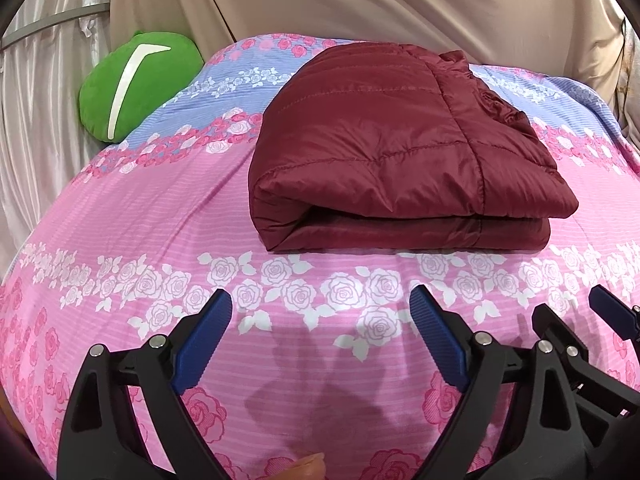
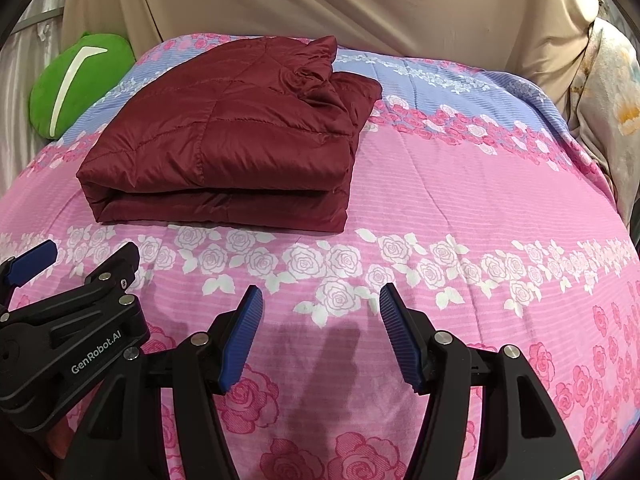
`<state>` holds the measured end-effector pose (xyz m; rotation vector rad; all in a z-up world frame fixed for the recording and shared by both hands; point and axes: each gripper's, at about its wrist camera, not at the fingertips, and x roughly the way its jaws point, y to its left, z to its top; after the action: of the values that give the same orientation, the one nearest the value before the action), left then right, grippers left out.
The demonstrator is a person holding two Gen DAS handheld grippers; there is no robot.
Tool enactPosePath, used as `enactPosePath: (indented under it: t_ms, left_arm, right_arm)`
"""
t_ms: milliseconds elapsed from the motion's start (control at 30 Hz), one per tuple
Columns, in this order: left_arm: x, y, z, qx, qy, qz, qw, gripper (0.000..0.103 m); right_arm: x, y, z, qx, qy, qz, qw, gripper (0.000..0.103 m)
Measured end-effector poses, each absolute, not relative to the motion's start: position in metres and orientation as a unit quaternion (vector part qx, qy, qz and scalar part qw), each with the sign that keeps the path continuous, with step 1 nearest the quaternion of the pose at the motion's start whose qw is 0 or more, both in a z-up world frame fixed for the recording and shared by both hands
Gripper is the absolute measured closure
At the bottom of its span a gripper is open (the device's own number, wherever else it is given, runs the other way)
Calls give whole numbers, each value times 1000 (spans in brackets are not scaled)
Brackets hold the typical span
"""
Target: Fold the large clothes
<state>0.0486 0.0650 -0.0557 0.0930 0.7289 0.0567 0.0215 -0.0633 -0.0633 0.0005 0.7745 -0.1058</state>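
A dark red quilted jacket [image 1: 400,152] lies folded into a thick rectangle on the pink and blue rose-print bed cover [image 1: 160,216]. It also shows in the right wrist view [image 2: 224,144], to the upper left. My left gripper [image 1: 320,304] is open and empty, held above the cover in front of the jacket, apart from it. My right gripper [image 2: 320,300] is open and empty, just right of the left one, also short of the jacket. The right gripper's fingers [image 1: 608,308] show at the left view's right edge. The left gripper's body [image 2: 72,340] shows at the right view's lower left.
A green cushion [image 1: 136,84] with a white stripe sits at the bed's far left corner, also in the right wrist view [image 2: 76,80]. Beige cloth [image 1: 360,0] hangs behind the bed. A pale flowered fabric [image 2: 616,112] hangs at the far right.
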Motion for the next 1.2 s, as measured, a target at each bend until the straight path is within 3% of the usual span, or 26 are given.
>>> enactPosePath:
  t_ms: [1200]
  left_arm:
    - [50, 66, -57, 48, 360, 28, 931, 20]
  right_arm:
    - [20, -59, -63, -3, 376, -55, 925, 43]
